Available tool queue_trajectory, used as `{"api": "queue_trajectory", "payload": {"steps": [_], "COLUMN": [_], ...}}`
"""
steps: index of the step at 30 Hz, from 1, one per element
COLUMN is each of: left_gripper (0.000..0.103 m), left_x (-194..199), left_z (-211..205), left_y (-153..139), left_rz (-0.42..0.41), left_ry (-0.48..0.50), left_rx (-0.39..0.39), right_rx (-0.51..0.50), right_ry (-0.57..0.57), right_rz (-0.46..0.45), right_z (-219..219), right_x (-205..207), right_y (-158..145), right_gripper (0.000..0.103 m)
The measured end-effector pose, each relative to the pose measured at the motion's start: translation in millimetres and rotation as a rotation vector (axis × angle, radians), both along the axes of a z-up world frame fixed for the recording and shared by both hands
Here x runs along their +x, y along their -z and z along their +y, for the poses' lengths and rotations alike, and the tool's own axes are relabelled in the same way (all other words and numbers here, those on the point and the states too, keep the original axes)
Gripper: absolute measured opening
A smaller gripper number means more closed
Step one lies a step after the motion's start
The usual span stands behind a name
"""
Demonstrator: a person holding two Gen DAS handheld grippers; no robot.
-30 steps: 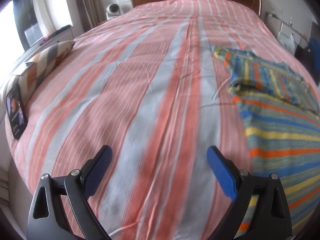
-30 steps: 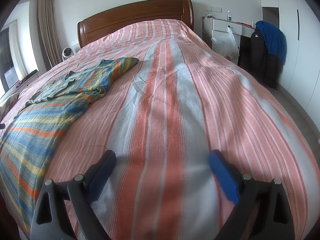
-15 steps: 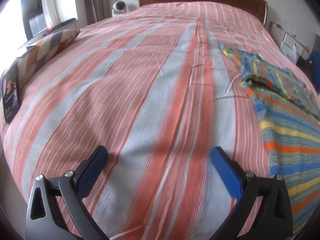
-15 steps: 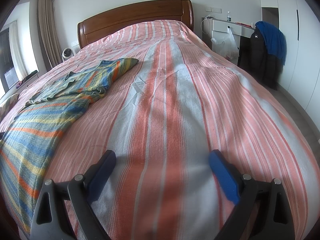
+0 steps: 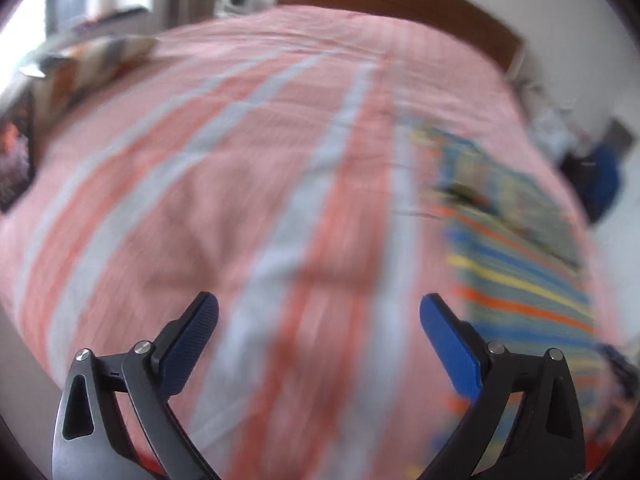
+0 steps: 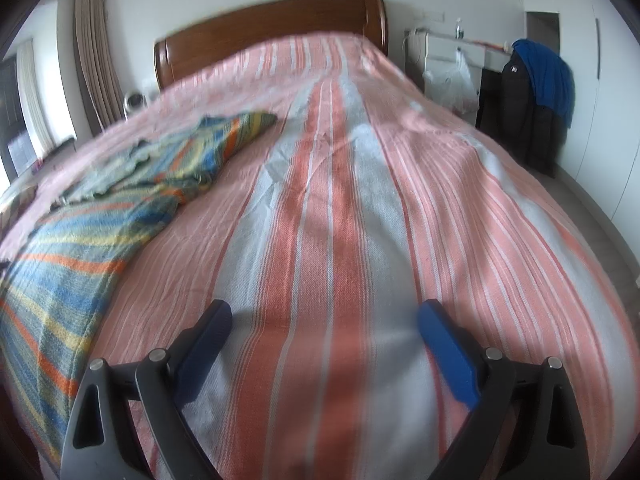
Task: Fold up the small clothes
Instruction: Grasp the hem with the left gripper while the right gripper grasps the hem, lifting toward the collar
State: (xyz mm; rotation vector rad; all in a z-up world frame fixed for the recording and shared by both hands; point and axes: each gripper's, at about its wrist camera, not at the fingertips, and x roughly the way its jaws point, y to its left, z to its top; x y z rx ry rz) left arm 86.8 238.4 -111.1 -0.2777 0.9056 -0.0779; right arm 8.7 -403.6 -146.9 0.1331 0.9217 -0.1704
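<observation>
Multicoloured striped knit garment [image 6: 100,216] spread flat toward bed's left side, lower hem hanging at foot edge of pink-and-grey striped bedspread [image 6: 340,240]; laid out ready for folding. Left claw [image 5: 319,312] and right claw [image 6: 325,318] both released, empty, flanking garment.

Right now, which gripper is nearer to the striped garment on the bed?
Too close to call. The striped garment lies just right of the open left gripper, and just left of the open right gripper; neither touches it.
</observation>
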Motion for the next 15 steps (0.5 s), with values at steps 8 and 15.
{"api": "queue_trajectory", "payload": {"steps": [8,15], "left_gripper": [0.098,0.074], "left_x": [-59,-74], "left_z": [-70,-108], "left_y": [41,55], "left_rz": [0.286,0.405], "left_ry": [0.262,0.353], "left_rx": [0.053,0.132], "right_rx": [0.331,0.363], "right_ry": [-0.129,-0.259], "right_rz": [0.139,0.319], "right_z": [39,94], "right_x": [-40,-74], "right_y": [-39,-18], "right_gripper": [0.094,0.084]}}
